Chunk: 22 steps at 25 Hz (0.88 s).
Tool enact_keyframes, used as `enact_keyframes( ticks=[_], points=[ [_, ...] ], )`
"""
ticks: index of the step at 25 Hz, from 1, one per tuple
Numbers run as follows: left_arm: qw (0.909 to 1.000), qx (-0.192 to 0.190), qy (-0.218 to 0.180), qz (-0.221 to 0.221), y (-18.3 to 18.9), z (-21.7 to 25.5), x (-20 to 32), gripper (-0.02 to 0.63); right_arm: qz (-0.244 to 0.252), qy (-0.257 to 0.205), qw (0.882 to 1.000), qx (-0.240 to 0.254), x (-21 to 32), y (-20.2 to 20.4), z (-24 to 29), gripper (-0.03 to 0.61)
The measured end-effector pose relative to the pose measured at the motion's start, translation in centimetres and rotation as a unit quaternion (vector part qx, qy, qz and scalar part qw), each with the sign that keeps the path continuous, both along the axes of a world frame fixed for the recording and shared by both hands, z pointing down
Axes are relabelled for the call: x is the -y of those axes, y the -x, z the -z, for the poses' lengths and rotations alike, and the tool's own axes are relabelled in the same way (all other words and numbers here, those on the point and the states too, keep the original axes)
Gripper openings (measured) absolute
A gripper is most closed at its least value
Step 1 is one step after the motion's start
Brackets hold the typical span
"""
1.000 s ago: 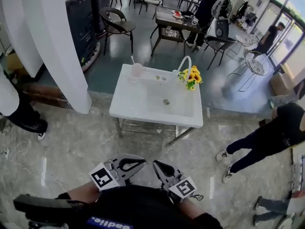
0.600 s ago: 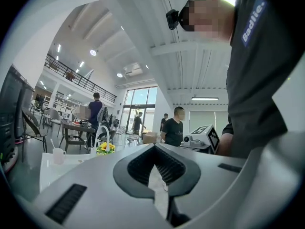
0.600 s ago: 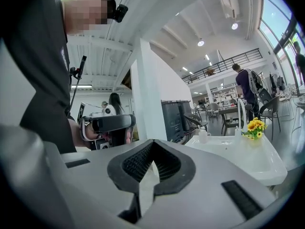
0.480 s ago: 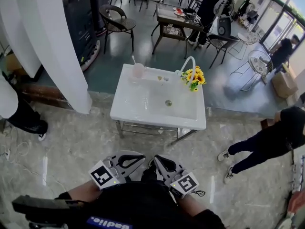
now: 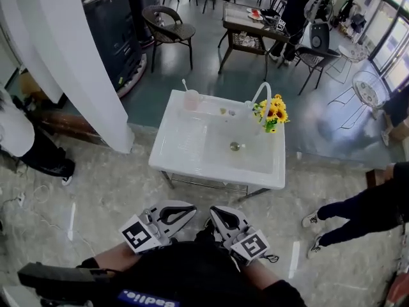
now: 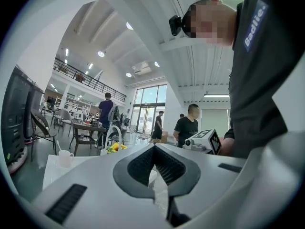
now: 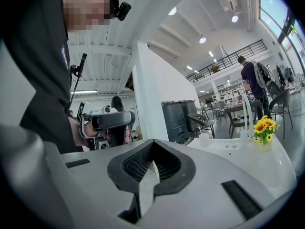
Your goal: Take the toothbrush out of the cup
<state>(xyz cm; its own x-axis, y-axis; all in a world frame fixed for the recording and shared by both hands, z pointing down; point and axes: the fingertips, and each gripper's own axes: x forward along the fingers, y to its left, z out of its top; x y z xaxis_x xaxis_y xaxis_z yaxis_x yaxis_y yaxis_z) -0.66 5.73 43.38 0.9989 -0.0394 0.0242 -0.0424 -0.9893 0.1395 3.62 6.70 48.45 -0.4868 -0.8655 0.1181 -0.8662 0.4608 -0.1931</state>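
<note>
**Standing back from the white table, both tongs shut**

The left tongs [image 5: 193, 208] and right tongs [image 5: 213, 210] are held close to the person's body, side by side and pointing at the table [image 5: 217, 174]. Each pair is closed tip to tip with nothing between them. They are well apart from the table, with a strip of pale marble floor [image 5: 108, 184] between.

The table is a white sink on a metal frame, with a drain [image 5: 235, 146] in its basin. At its far left corner stands the pink cup [image 5: 192, 99], upright, with the toothbrush [image 5: 185, 84] sticking up out of it. A curved white tap [image 5: 262, 94] and a bunch of yellow flowers [image 5: 275, 111] are at the far right corner.

A thick white column [image 5: 83, 62] rises to the left, with a black cabinet [image 5: 118, 27] behind it. Beyond are a chair [image 5: 169, 27] and a dark café table [image 5: 252, 23] on grey flooring. Another person [image 5: 364, 206] stands at the right.
</note>
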Motion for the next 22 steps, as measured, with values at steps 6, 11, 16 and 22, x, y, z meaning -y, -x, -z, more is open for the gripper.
enact_keyframes(
  ticks=[6,11,16,22],
  points=[
    [0.9992,-0.002,0.024,0.033,-4.4,0.2,3.4,0.0,0.024,0.01,1.0,0.011,3.4,-4.9,-0.7,-0.002],
    [0.9976,0.005,0.033,0.061,-7.5,0.1,5.6,0.002,0.047,0.007,0.999,0.014,5.6,-8.2,-0.5,-0.002],
    [0.9965,0.007,0.03,0.078,-9.6,0.2,6.9,0.0,0.067,0.008,0.998,0.013,7.2,-10.0,-0.3,-0.002],
    [0.9955,0.016,0.037,0.086,-10.2,-0.2,8.2,0.002,0.076,0.011,0.997,0.019,8.6,-10.7,-0.3,-0.002]
  ],
)
